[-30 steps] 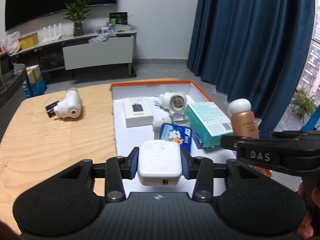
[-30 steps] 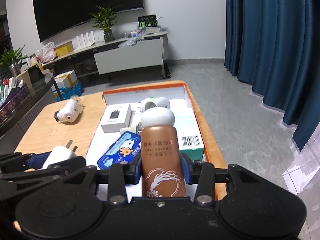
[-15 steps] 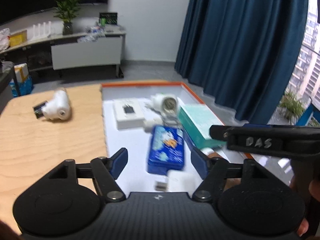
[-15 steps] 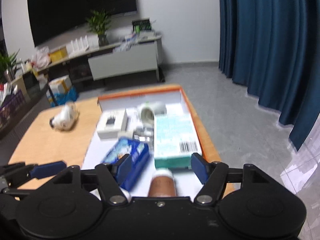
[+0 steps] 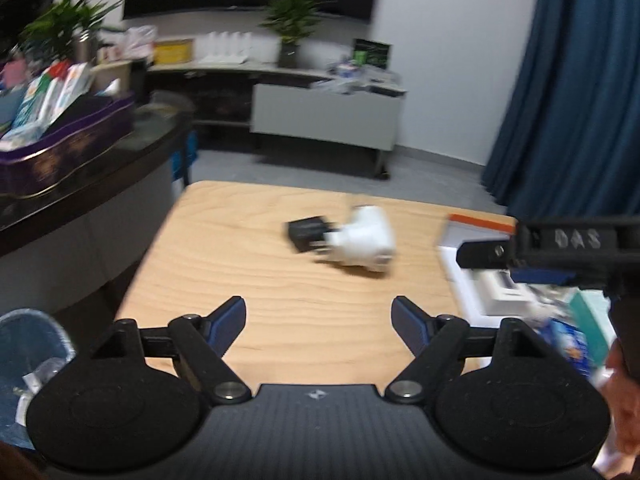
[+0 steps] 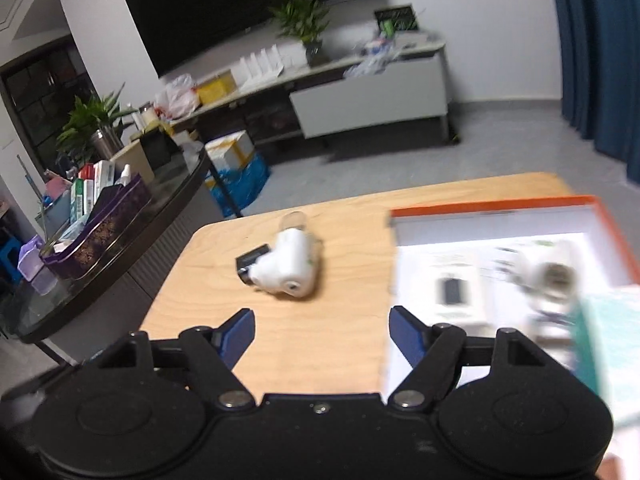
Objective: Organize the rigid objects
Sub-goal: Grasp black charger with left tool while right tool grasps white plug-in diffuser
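A white plastic device point(image 5: 362, 242) point(image 6: 290, 269) lies on the wooden table point(image 5: 280, 280) point(image 6: 312, 344) with a small black block point(image 5: 308, 233) point(image 6: 252, 261) touching its left side. My left gripper point(image 5: 318, 318) hangs over bare wood in front of them, its jaws opening with nothing between them. My right gripper point(image 6: 322, 330) is likewise over the wood, jaws opening and empty; its side shows in the left wrist view point(image 5: 532, 252). The orange-rimmed white box point(image 6: 496, 208) point(image 5: 480, 222) to the right holds a white charger box point(image 6: 452, 290), a round white plug point(image 6: 554, 276) and a teal carton point(image 6: 608, 344).
A dark curved counter point(image 5: 80, 168) point(image 6: 120, 256) with a purple tin of cartons stands left of the table. A clear plastic container point(image 5: 28, 352) sits at the lower left. Blue curtains point(image 5: 580, 100) hang on the right. A person's hand point(image 5: 624, 404) shows at the right edge.
Both grippers opened: the left let go of the white charger, the right of the brown bottle, over the box. Both then swung left and now face the white device on the table.
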Tool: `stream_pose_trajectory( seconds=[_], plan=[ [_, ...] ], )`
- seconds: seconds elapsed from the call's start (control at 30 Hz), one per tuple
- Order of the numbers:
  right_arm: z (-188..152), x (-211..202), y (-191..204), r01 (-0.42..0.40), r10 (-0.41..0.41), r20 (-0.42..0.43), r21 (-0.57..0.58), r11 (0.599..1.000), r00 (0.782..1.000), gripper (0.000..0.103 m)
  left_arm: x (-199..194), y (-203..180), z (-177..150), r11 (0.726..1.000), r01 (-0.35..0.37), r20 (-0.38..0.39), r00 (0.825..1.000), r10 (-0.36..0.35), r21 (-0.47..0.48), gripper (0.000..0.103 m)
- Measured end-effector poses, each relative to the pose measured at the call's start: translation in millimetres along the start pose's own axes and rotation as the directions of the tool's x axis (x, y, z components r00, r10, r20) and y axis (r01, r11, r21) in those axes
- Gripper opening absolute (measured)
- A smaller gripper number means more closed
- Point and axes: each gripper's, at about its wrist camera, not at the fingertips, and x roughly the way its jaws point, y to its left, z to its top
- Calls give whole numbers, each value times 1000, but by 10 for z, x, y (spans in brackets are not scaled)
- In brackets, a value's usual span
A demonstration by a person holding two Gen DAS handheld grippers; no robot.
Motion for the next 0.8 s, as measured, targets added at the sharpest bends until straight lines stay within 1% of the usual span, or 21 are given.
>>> stream_pose_trajectory(
  seconds=[0.07,0.17,0.23,0.33,0.4,0.5,0.57,0.6,0.67,0.7,0.73,0.77,0.8],
  plan=[
    [131,295,93,-3,4,-45,22,1000,999,88,59,122,47,1000,-14,-5,1000,14,-16,82],
    [278,684,203,11,-8,-78,36,999,997,88,135,278,102,1000,-19,-10,1000,19,-15,83],
    [357,919,207,44,-38,-95,58,997,995,88,193,340,140,1000,-24,-12,1000,24,-7,83],
    [433,1221,155,81,-70,-127,85,993,989,88,286,431,169,1000,-6,-14,1000,6,-4,84],
    [454,1331,121,46,-33,-131,97,994,991,88,383,489,184,1000,-12,-13,1000,12,6,87],
    [483,1451,166,26,-17,-141,67,997,990,88,518,526,245,1000,5,-18,1000,-5,21,87],
    [495,1547,162,15,0,-172,84,996,985,88,605,540,298,998,17,-24,1000,-15,53,87],
    [513,1593,164,-1,17,-182,92,996,983,90,635,551,314,998,24,-24,999,-23,63,88],
    [554,1631,164,-5,23,-183,94,996,983,85,693,571,345,997,25,-22,999,-23,76,88],
    [551,1635,166,10,5,-184,82,997,983,79,720,581,359,996,33,-19,999,-32,85,89],
    [549,1619,166,14,-2,-177,65,998,984,65,768,592,382,995,48,-24,999,-46,90,89],
    [549,1590,145,-10,24,-177,78,997,984,52,814,595,398,993,61,-29,998,-58,96,89],
    [549,1569,125,-14,30,-187,87,996,982,51,856,587,410,991,75,-29,997,-73,112,89]
  ],
)
